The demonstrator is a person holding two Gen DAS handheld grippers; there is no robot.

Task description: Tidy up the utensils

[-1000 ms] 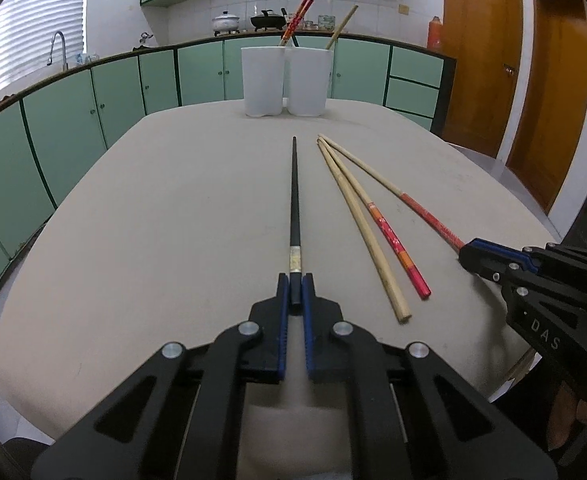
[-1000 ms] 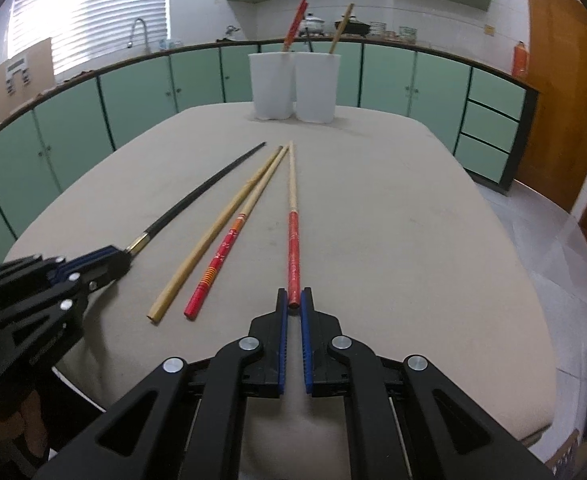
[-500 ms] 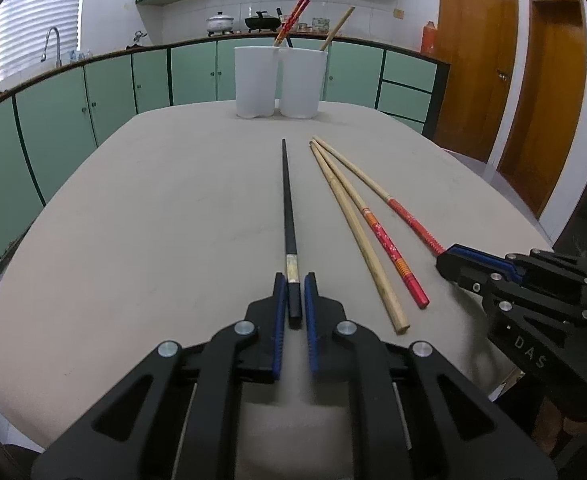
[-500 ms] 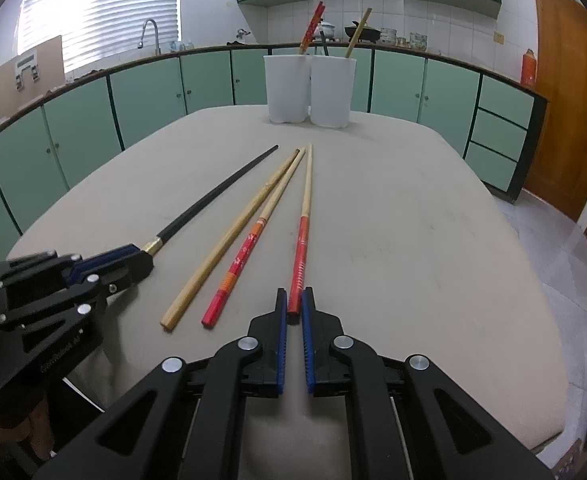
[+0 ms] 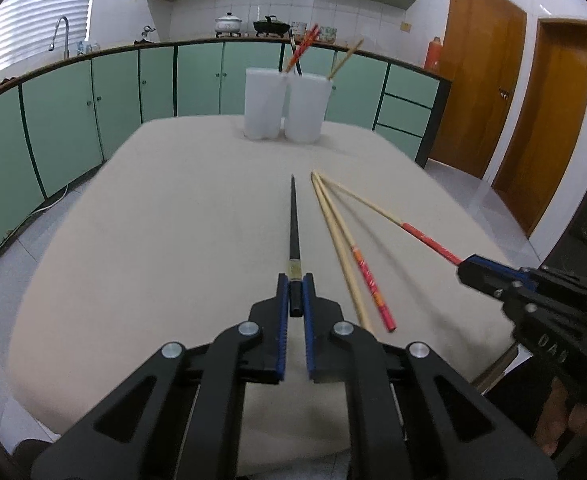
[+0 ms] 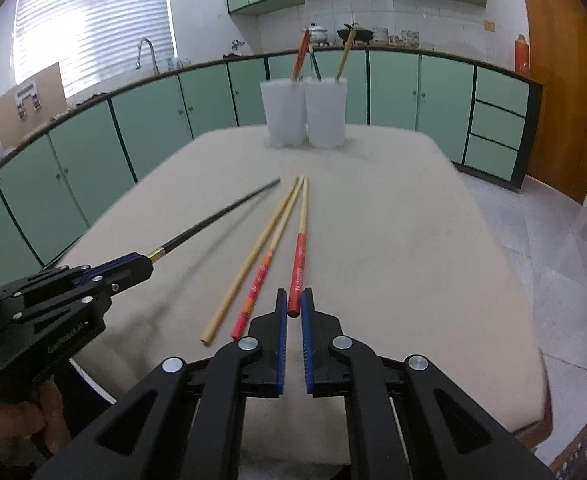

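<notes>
My left gripper [image 5: 294,280] is shut on the near end of a black chopstick [image 5: 294,224], lifted clear of the beige table [image 5: 165,216]. My right gripper [image 6: 293,300] is shut on the red end of a red-and-wood chopstick [image 6: 300,248], also raised. A plain wooden chopstick [image 6: 253,256] and a second red-ended chopstick [image 6: 271,252] lie on the table between them. Two white cups [image 5: 287,106] stand side by side at the far edge; the left one holds red chopsticks, the right one a wooden one.
Green kitchen cabinets [image 5: 73,120] run behind and to the left of the table. Wooden doors [image 5: 505,120] are at the right. The table's near edge is just under both grippers.
Both grippers have risen, lifting their chopsticks' near ends off the table. The view has pulled back and up. The two loose chopsticks have not moved.
</notes>
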